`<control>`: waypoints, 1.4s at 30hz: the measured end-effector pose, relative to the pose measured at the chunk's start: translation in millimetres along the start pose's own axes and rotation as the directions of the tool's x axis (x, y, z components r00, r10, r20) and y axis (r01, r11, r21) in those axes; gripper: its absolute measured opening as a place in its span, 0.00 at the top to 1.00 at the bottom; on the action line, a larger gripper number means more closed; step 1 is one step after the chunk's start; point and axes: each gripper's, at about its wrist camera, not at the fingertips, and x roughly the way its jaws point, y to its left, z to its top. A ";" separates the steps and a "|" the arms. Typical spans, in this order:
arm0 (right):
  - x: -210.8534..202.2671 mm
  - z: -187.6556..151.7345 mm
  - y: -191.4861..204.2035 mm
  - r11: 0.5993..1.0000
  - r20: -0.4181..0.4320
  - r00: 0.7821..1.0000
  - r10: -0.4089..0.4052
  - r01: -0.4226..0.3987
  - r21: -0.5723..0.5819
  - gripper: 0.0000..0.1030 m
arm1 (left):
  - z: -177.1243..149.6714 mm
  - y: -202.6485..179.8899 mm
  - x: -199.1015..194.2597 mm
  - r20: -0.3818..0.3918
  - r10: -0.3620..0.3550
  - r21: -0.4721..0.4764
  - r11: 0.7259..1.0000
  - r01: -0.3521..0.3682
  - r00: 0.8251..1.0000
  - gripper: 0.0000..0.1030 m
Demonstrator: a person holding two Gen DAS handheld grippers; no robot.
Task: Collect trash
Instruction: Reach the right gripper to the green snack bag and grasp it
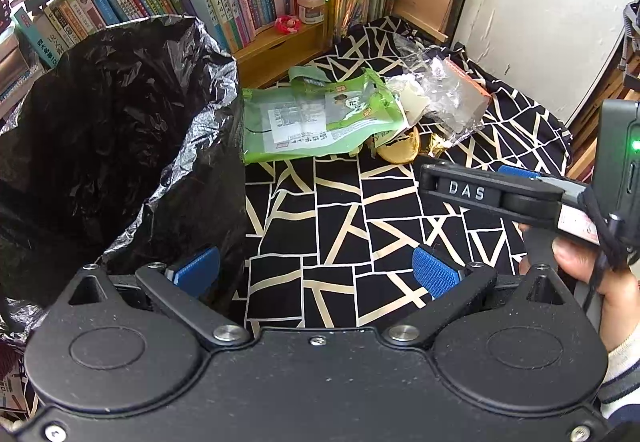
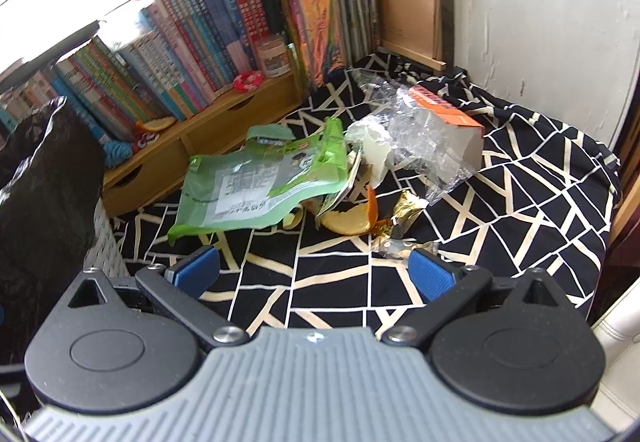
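While both tools [image 1: 316, 270] [image 2: 314, 268] gape empty, green pouch [image 2: 256, 182] at 12 o'clock looks light, slippery; pinch its edge.

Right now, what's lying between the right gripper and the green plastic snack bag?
Only bare black-and-cream patterned cloth, seen in the right wrist view. The open right gripper faces the green plastic snack bag with nothing between.
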 end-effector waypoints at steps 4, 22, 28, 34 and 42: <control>-2.1 4.7 -8.7 0.999 0.049 0.999 -0.017 0.015 0.045 0.00 | 0.1 -0.8 -17.9 0.059 -0.023 0.031 0.999 0.021 0.998 0.01; 31.1 47.8 2.3 0.999 0.068 0.998 -0.001 0.004 -0.043 0.00 | 2.4 57.1 -59.0 0.200 0.073 -0.019 0.997 -0.070 0.977 0.01; 79.1 48.8 12.8 0.994 -0.040 0.998 -0.057 0.052 -0.099 0.00 | -4.6 74.4 -54.4 0.199 0.098 -0.057 0.994 -0.089 0.975 0.03; 121.4 25.1 17.7 0.982 -0.131 0.984 -0.118 0.096 -0.164 0.00 | -10.4 67.9 -32.9 0.180 0.122 -0.030 0.993 -0.119 0.976 0.06; 165.5 -11.5 19.5 0.970 -0.245 0.955 -0.166 0.113 -0.217 0.00 | -6.9 74.1 -5.6 0.120 0.089 -0.063 0.995 -0.082 0.989 0.26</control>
